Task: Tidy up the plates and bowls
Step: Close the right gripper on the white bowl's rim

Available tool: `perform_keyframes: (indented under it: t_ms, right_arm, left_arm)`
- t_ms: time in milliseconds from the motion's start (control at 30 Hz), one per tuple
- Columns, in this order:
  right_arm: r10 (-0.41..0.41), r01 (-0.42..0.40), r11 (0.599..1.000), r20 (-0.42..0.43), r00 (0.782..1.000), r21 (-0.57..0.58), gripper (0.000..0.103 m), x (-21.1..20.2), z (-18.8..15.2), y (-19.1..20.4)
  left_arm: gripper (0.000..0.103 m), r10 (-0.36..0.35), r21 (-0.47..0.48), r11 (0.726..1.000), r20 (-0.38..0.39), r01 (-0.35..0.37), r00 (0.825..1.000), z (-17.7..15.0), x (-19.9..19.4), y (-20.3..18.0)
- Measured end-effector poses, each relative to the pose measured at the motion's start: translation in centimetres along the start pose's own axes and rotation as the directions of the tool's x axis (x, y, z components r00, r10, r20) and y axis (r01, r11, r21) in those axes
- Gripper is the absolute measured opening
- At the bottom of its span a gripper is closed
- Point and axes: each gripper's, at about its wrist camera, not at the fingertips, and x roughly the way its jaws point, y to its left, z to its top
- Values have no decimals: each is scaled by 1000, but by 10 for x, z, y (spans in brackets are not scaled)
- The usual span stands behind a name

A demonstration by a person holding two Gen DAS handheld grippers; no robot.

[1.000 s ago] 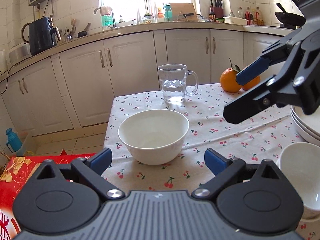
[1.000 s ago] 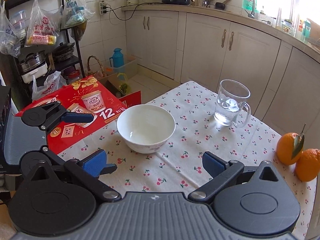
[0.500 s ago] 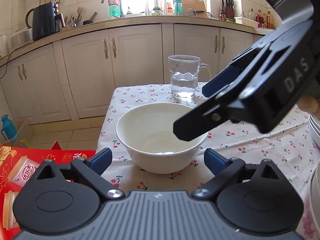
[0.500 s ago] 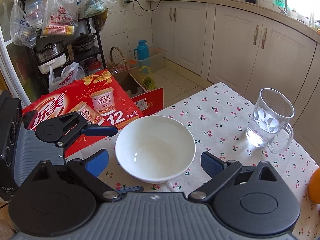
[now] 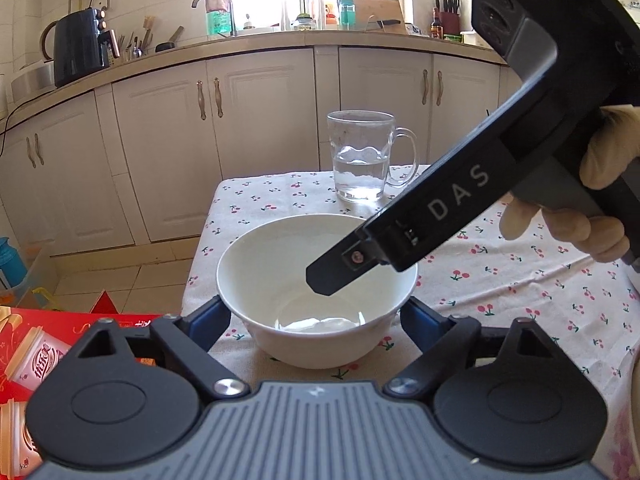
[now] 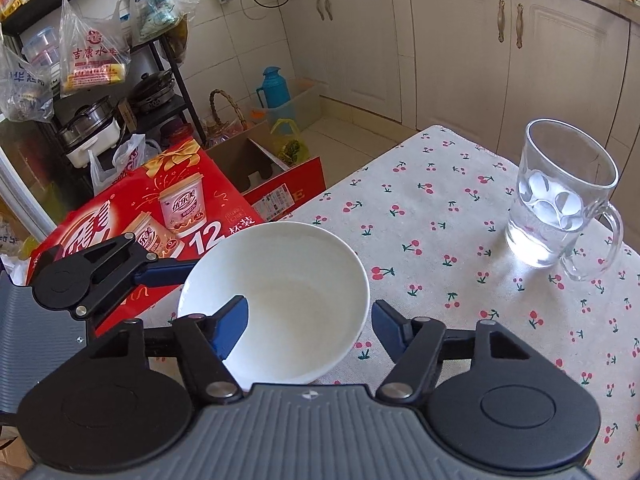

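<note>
A white empty bowl [image 5: 316, 292] sits on the cherry-print tablecloth [image 5: 500, 280] near the table's corner; it also shows in the right wrist view [image 6: 280, 300]. My left gripper [image 5: 316, 320] is open, with one finger on each side of the bowl, close to its walls. My right gripper [image 6: 308, 320] is open; its left finger [image 6: 230, 322] is over the bowl's inside and its right finger [image 6: 390, 330] is outside the rim. In the left wrist view the right gripper's finger [image 5: 332, 276] dips over the bowl's right rim.
A glass mug of water [image 5: 362, 156] stands behind the bowl, also seen in the right wrist view [image 6: 560, 200]. A red carton [image 6: 152, 216] and boxes lie on the floor left of the table. Kitchen cabinets [image 5: 160, 152] stand behind.
Both grippers have moved in on the bowl. The left gripper's fingers now flank it, and the right gripper has come down over its rim from the right.
</note>
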Motion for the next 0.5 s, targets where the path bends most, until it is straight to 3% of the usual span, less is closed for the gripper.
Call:
perform_keyframes:
  t_ms: [500]
  right_arm:
    - [8,-8,1000,0,1000,12,68,-2,-3,2]
  left_arm:
    - [91,-13,7,1000,-14,13,1000,2,-4,-2]
